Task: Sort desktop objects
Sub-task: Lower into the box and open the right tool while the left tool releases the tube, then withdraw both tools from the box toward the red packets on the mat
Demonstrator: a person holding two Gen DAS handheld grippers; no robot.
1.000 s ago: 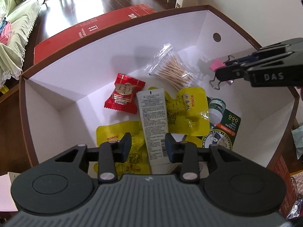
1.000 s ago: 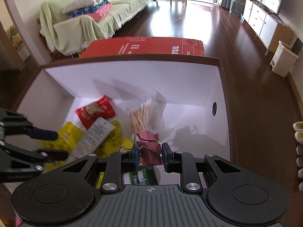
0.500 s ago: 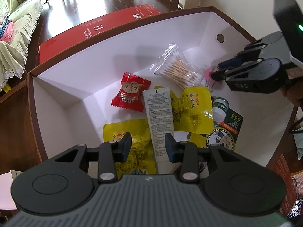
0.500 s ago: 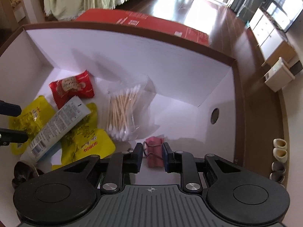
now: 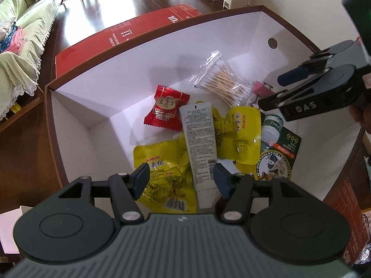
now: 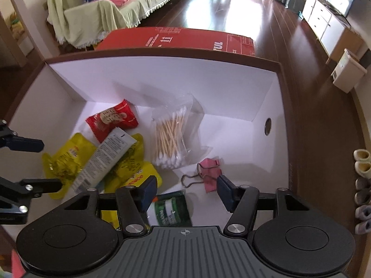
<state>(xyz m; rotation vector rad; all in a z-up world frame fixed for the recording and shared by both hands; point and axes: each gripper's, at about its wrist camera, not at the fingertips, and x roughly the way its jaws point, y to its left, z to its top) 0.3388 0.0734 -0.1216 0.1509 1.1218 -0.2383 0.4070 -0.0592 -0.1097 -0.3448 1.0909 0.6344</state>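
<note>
A white box with a brown rim (image 6: 273,97) holds the sorted items. A pink binder clip (image 6: 208,172) lies on the box floor, free of my right gripper (image 6: 185,192), which is open just above it. The clip also shows in the left wrist view (image 5: 262,89). My left gripper (image 5: 182,178) is open and empty over a white tube (image 5: 200,143) and yellow snack packets (image 5: 162,180). A bag of cotton swabs (image 6: 171,139), a red candy packet (image 6: 112,120) and a green Mentholatum pack (image 5: 277,155) lie in the box.
A red carton (image 6: 176,39) lies on the floor beyond the box. A sofa with a green cover (image 6: 104,11) stands at the far left. A white bin (image 6: 347,74) and several shoes (image 6: 361,185) are to the right of the box.
My right gripper has opened and let go of the pink binder clip, which now lies on the box floor. My left gripper has opened wider above the tube.
</note>
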